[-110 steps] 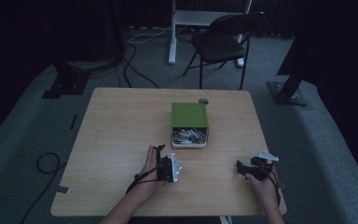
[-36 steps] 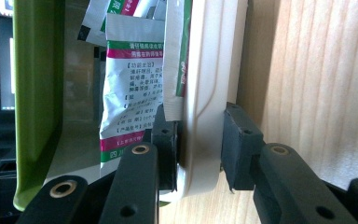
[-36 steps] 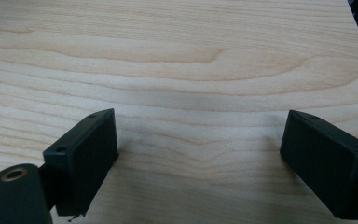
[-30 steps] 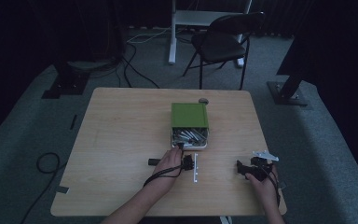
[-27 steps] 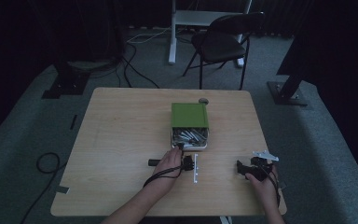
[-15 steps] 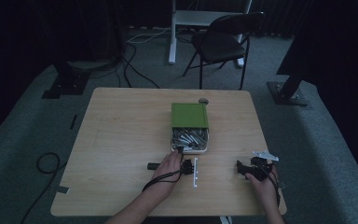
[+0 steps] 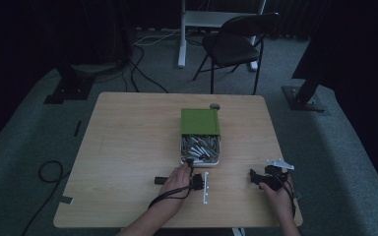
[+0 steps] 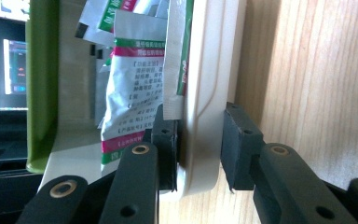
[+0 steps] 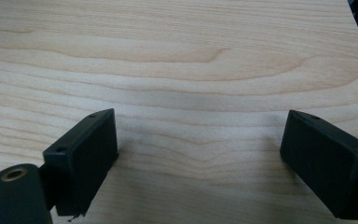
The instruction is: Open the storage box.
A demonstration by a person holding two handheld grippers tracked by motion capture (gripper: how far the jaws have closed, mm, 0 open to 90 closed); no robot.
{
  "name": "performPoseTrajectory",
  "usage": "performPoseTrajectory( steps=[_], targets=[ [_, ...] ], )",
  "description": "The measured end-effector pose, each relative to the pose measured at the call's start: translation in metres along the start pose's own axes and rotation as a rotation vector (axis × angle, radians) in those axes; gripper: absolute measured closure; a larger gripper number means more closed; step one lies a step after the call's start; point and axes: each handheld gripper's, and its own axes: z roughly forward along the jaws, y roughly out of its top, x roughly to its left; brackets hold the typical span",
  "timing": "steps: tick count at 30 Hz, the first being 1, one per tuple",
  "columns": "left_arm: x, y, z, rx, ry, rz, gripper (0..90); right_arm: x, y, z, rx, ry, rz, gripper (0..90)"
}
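Left gripper view: found the left gripper (image 8: pixel 198 144) unclenched, astride the near end wall of the cream sachet tray (image 8: pixel 200 70). Had one jaw inside, pressed to the wall among the printed sachets (image 8: pixel 130 93), and the other outside with a sliver of gap, so no firm grip yet. Judged the left hand far nearer the tray than the right. Saw from the high view the tray's long axis running straight away from that gripper, so a pull along it would likely slide it squarely. Noted bare wooden table (image 9: pixel 191 56) on the near side of the tray, with open room to both sides. Spotted the right gripper (image 9: pixel 198 158) well off to the tray's right, spread wide, grasping nothing. Made out the green lid (image 7: pixel 200 121) over the tray's far half.
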Motion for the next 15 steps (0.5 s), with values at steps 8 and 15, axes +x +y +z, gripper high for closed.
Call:
performPoseTrajectory(
  steps=[8, 15],
  targets=[
    [-0.005, 0.003, -0.011, 0.009, -0.014, 0.015, 70.6, 0.0, 0.0, 0.0, 0.0, 0.0, 0.0, 10.5],
    [-0.01, 0.005, -0.018, 0.002, -0.007, 0.024, 70.7, 0.0, 0.0, 0.0, 0.0, 0.0, 0.0, 10.4]
  ],
)
